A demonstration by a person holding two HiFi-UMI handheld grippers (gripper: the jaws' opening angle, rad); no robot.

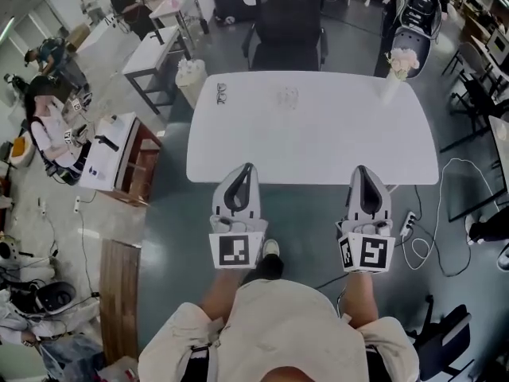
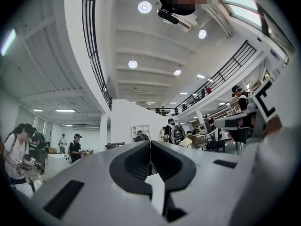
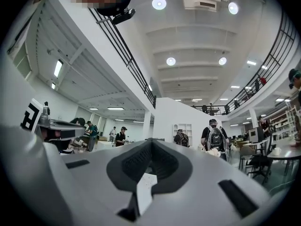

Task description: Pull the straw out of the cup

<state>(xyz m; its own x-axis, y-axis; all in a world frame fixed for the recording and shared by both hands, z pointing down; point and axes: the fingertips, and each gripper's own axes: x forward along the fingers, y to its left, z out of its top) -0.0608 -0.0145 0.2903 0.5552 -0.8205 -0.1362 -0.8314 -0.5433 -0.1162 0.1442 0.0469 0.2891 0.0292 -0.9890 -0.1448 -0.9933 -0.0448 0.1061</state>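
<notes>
A white table (image 1: pixel 318 146) lies ahead of me in the head view. Near its far middle stands a faint, see-through thing (image 1: pixel 288 96) that may be the cup; no straw can be made out. A small dark wiry item (image 1: pixel 221 94) lies at the far left of the tabletop. My left gripper (image 1: pixel 248 168) and right gripper (image 1: pixel 362 169) hover side by side at the table's near edge, well short of both items. Each is shut with nothing between its jaws. The left gripper view (image 2: pixel 150 142) and right gripper view (image 3: pixel 151 141) look up and out at the hall and do not show the table.
A black office chair (image 1: pixel 286 26) stands behind the table. A bunch of pale flowers (image 1: pixel 402 60) sits at the far right corner. A white-topped cart (image 1: pixel 111 153) stands to the left, with a bin (image 1: pixel 191 74) nearby. A power strip and cables (image 1: pixel 409 221) lie on the floor at right. People stand around the hall.
</notes>
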